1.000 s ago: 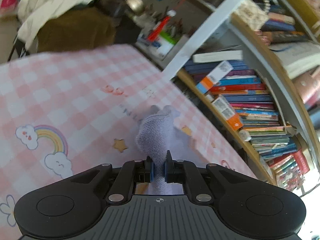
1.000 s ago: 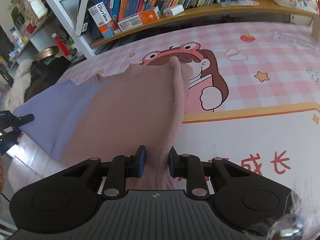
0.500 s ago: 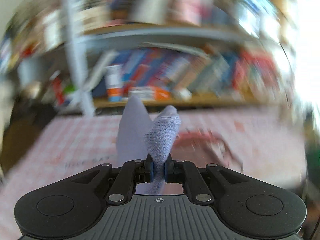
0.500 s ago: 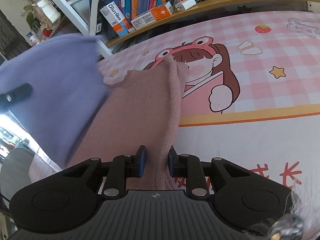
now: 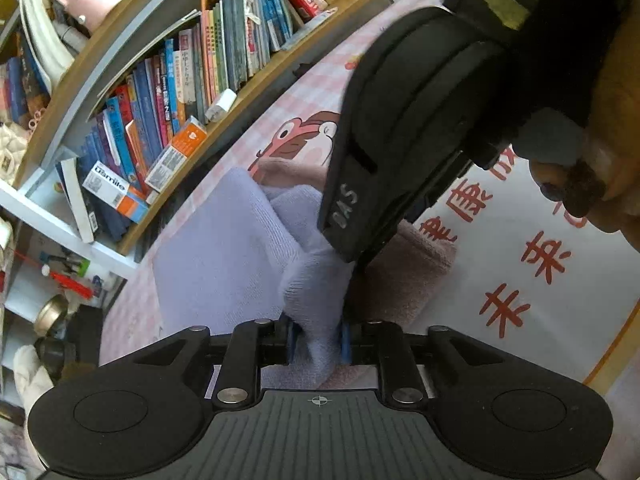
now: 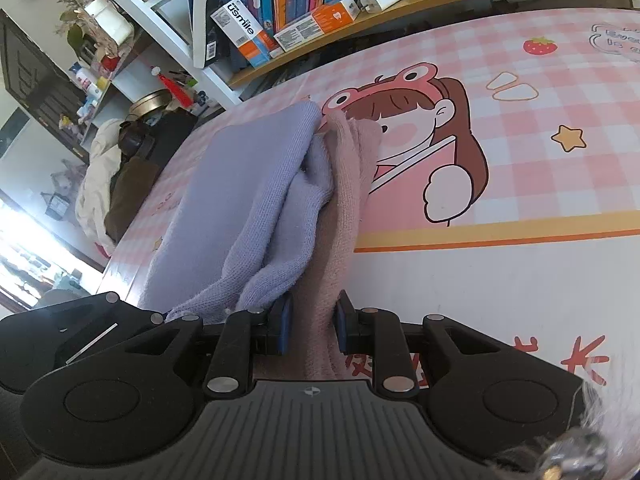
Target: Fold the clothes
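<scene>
Swung across since a second ago, the left gripper (image 5: 316,342) now sits beside the right gripper (image 6: 309,330), each clamped on the two-tone knit sweater (image 6: 256,184): left pinching lilac, right pinching pink. Halves laid together on the cartoon tablecloth (image 6: 520,184); next, release and smooth the soft, ribbed fold.
</scene>
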A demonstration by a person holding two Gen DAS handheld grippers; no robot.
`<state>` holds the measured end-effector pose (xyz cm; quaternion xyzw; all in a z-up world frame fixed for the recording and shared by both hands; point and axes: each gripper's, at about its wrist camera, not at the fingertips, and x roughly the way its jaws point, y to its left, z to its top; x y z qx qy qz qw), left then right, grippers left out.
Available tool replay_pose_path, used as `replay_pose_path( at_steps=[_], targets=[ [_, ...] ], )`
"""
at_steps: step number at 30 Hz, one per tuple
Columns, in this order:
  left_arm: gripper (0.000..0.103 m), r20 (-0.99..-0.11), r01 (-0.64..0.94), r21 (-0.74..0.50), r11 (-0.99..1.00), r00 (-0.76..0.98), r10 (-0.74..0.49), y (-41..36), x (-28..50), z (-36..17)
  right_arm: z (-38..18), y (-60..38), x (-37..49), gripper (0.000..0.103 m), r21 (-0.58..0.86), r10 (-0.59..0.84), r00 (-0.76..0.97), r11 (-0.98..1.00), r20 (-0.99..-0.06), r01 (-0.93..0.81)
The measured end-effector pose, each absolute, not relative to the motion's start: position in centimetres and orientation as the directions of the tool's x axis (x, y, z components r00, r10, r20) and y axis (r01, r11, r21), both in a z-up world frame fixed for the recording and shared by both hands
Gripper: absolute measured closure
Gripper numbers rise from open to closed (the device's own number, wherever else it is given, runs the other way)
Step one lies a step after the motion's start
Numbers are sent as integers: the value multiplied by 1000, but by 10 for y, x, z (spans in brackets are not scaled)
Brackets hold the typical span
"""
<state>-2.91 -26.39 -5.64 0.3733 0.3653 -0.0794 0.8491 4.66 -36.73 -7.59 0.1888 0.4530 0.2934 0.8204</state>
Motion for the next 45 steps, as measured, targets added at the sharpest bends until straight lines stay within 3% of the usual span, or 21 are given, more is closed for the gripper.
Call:
replay_pose_path(
  at_steps=[2, 4, 8, 12, 14, 16, 23, 31, 34, 38, 41, 45],
  targets=[
    [75, -693, 415, 548, 727, 712, 116, -260, -32, -52, -72, -374, 49, 80, 578, 648, 427, 759, -631, -299],
    [73, -706, 417, 511, 752, 703, 89, -255, -36, -46, -64, -384, 50, 71, 580, 644, 457, 760, -613, -293],
    [65, -729, 334, 273, 902, 684, -33, -224, -46, -12, -43, -402, 55, 68, 600, 650, 520, 745, -554, -293],
    [65, -714, 233, 17, 972, 684, -151, -194, -56, 20, -30, -398, 76, 68, 650, 693, 525, 695, -494, -306],
    [64, -686, 172, 34, 985, 720, -102, -180, -49, 25, -28, -386, 93, 70, 647, 696, 510, 697, -505, -310],
    [64, -669, 107, 76, 991, 743, -29, -169, -36, 24, -30, -368, 111, 78, 593, 664, 493, 739, -562, -319],
    [66, -753, 270, 217, 938, 657, -15, -179, -2, -34, -50, -322, 145, 85, 451, 576, 404, 814, -711, -366],
    [68, -738, 268, 176, 947, 672, -53, -176, -9, -39, -59, -313, 151, 85, 435, 577, 412, 811, -705, -391],
    [68, -740, 275, 170, 946, 670, -62, -174, -12, -38, -54, -309, 151, 96, 413, 576, 412, 808, -706, -421],
    [68, -742, 275, 153, 949, 667, -73, -170, -10, -38, -21, -325, 124, 98, 413, 609, 557, 793, -565, -448],
    [68, -746, 254, 132, 958, 662, -72, -168, -9, -39, -28, -313, 118, 98, 307, 499, 595, 864, -630, -399],
    [67, -748, 254, 137, 957, 660, -68, -169, -10, -37, -51, -319, 134, 96, 350, 451, 598, 892, -663, -285]
  ],
)
